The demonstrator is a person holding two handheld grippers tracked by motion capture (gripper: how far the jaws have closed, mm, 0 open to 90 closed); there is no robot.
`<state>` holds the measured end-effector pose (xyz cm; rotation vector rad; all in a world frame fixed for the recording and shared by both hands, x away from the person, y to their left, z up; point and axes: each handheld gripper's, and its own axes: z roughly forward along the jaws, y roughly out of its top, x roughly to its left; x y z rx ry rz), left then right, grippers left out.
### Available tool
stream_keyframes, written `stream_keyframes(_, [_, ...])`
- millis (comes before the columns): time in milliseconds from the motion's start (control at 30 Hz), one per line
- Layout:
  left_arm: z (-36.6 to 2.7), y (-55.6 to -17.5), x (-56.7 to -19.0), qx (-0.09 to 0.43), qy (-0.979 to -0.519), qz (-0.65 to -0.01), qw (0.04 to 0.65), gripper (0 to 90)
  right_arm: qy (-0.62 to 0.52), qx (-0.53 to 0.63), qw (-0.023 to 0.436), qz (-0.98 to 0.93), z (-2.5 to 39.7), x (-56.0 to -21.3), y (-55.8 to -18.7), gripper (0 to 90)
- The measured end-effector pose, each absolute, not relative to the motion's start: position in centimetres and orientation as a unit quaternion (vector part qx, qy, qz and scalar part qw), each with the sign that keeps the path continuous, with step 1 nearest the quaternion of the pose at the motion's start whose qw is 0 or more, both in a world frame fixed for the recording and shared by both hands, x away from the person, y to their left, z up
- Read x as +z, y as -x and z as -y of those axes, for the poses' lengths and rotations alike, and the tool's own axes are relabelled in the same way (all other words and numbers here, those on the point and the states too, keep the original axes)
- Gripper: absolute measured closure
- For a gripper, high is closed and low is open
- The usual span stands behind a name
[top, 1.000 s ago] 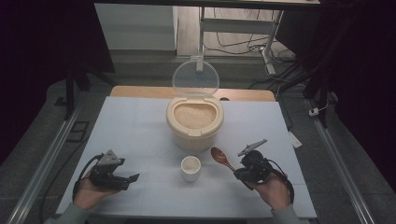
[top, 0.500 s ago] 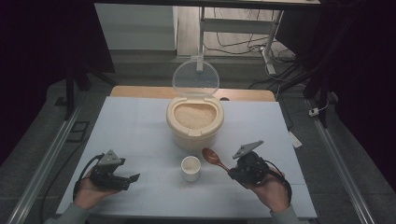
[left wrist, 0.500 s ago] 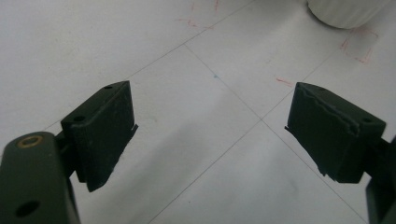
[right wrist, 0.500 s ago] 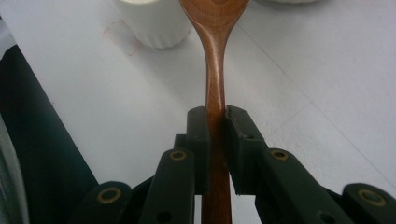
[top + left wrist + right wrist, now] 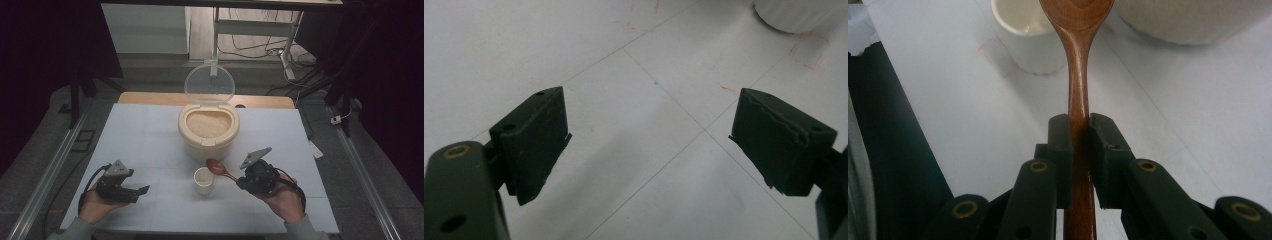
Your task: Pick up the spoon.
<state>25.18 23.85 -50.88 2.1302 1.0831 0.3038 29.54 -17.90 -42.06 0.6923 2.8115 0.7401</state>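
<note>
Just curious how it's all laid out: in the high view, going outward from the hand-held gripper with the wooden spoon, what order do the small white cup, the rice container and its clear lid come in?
From the right hand-held gripper:
1. Small white cup, just to its left.
2. Rice container, beyond the cup, mid-table.
3. Clear lid, standing open at the container's far edge.

The high camera is looking forward and down from above the person's side, taking in the whole white worktop (image 5: pixel 150 135) from well back, with the floor and desk legs beyond. The left tool's (image 5: pixel 649 137) camera is riding just behind its own parted jaws, peering down at the bare worktop from very near. The right tool's (image 5: pixel 1078 150) camera is looking along its jaws, up the wooden spoon (image 5: pixel 1079 75) towards the white cup (image 5: pixel 1028 40) and the rice container (image 5: pixel 1193 20), all close in. Both the high and the right tool views are sharing spoon (image 5: pixel 220 169), cup (image 5: pixel 203 180) and container (image 5: pixel 208 131).
</note>
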Motion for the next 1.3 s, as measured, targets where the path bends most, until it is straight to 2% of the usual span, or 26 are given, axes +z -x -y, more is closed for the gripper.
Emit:
stream_keyframes(433, [-23.9, -25.3, -50.8, 0.117, -0.827, -0.416, 0.359, 15.1, -0.168, 0.247, 0.069, -0.952, 13.8, -41.9, -30.4, 79.4])
stream_keyframes(733, [-24.0, -25.0, -50.5, 0.126, -0.819, -0.418, 0.371, 15.9, -0.122, 0.245, 0.072, -0.959, 11.5, -42.7, -29.4, 79.5])
stream_keyframes(1133, [-24.0, -24.7, -50.1, 0.125, -0.817, -0.416, 0.378, 15.6, -0.1, 0.24, 0.069, -0.963, 11.0, -42.9, -29.1, 79.5])
stream_keyframes(1300, [-23.4, -24.2, -48.1, 0.137, -0.809, -0.392, 0.416, 17.3, -0.094, 0.24, 0.071, -0.964, 11.0, -42.9, -29.0, 79.4])
